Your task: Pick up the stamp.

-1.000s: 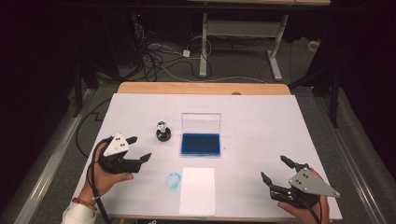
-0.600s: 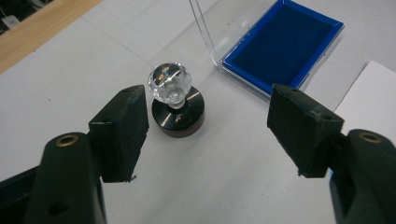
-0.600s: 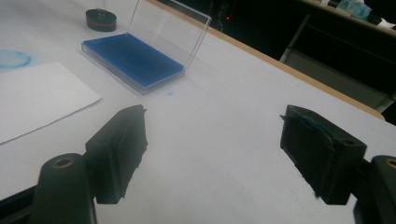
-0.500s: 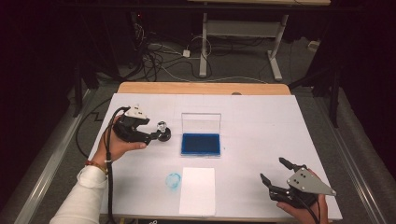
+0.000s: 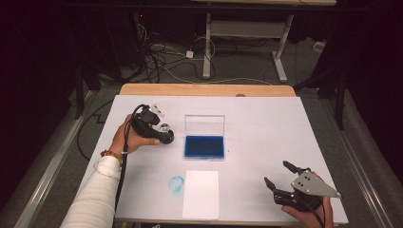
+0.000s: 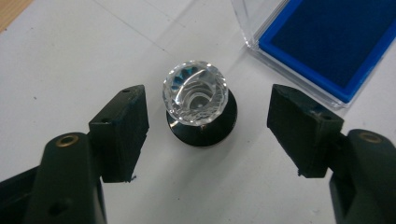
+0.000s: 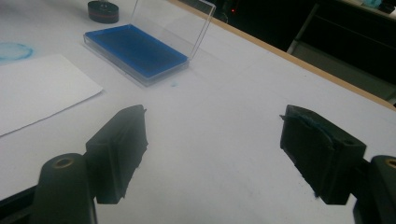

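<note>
A: What has been changed in the last second?

B: The left gripper (image 6: 208,135) has been carried across the counter (image 5: 266,142) to the crystal-topped stamp (image 6: 196,93); its jaws have just been closing, with the stamp between them but no pad touching it yet.

A: And the stamp's place?

B: Upright, just beside the open blue ink pad (image 5: 204,146); a grasp is judged imminent; the right gripper (image 5: 285,183) is held wide open and empty.

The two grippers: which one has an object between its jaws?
The left gripper. The crystal-topped stamp on its black base stands between its jaws, which have just been closing but do not touch it. The right gripper has bare table between its jaws.
</note>
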{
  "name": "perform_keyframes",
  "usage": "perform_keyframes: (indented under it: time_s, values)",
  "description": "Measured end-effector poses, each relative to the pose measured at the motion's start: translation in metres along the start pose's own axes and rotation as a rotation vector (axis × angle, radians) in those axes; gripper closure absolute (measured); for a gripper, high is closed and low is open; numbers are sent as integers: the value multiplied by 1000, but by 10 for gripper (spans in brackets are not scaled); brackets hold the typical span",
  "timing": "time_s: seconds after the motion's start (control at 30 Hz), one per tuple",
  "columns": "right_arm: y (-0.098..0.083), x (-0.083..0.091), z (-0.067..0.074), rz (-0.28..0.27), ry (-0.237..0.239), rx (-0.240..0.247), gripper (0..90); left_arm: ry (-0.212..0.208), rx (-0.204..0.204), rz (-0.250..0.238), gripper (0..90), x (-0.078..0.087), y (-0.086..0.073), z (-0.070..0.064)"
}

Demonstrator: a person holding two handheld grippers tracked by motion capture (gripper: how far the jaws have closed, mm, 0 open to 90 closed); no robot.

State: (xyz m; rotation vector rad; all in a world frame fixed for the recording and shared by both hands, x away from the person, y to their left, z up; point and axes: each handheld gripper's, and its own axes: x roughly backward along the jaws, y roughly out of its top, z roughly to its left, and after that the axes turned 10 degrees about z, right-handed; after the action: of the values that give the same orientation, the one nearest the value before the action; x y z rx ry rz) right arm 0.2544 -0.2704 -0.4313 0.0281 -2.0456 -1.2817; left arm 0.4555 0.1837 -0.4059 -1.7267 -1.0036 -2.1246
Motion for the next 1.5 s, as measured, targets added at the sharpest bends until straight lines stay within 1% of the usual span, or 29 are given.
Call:
perform_keyframes:
  time_s: [0.07, 0.13, 0.2, 0.23, 0.27, 0.33, 0.4, 0.47, 0.53, 0.6, 0.73, 0.8, 0.83, 0.87, 0.9, 1.07, 1.17, 1.37, 1.5]
  values:
    - [-1, 0, 0, 3, 2, -1, 227, 2, -1, 4, 297, -3, 2, 1]
    - [-1, 0, 0, 3, 3, -3, 227, -9, 0, -1, 305, -6, 4, 2]
    - [-1, -1, 0, 4, 8, 1, 227, -26, 0, -5, 331, -8, 6, 3]
    - [-1, -1, 0, 4, 8, 1, 227, -27, -3, 2, 331, -9, 6, 3]
    - [-1, -1, 0, 5, 12, 6, 227, -25, -4, 7, 357, -10, 7, 4]
    - [-1, -1, 1, 11, 10, 9, 227, -27, 4, 10, 369, -11, 7, 5]
    - [-1, -2, 1, 14, 12, 13, 228, -31, 5, 10, 424, -12, 7, 6]
    - [-1, -2, 2, 16, 15, 15, 228, -36, 6, 11, 439, -12, 7, 7]
    - [-1, -3, 2, 18, 15, 18, 228, -30, 7, 11, 442, -11, 7, 7]
    - [-1, -3, 3, 20, 17, 18, 229, -38, 3, 3, 477, -10, 6, 8]
    - [-1, -4, 3, 23, 17, 21, 230, -32, 6, -2, 486, -9, 6, 9]
    - [-1, -4, 4, 25, 17, 21, 230, -24, 8, 8, 504, -11, 6, 8]
    - [-1, -4, 4, 26, 18, 23, 230, -33, 5, 11, 502, -12, 6, 9]
    - [-1, -4, 4, 26, 19, 23, 231, -33, 2, 19, 502, -13, 6, 8]
    - [-1, -4, 4, 27, 18, 24, 231, -24, 2, 23, 496, -13, 7, 8]
    - [-1, -5, 4, 35, 16, 22, 235, -25, -4, 32, 512, -15, 8, 8]
    - [-1, -5, 4, 36, 15, 22, 237, -21, -4, 33, 533, -15, 9, 8]
    - [-1, -5, 5, 41, 10, 26, 241, -23, 9, 23, 541, -16, 9, 8]
    - [-1, -6, 5, 46, 10, 29, 241, -14, 10, 15, 543, -17, 9, 7]
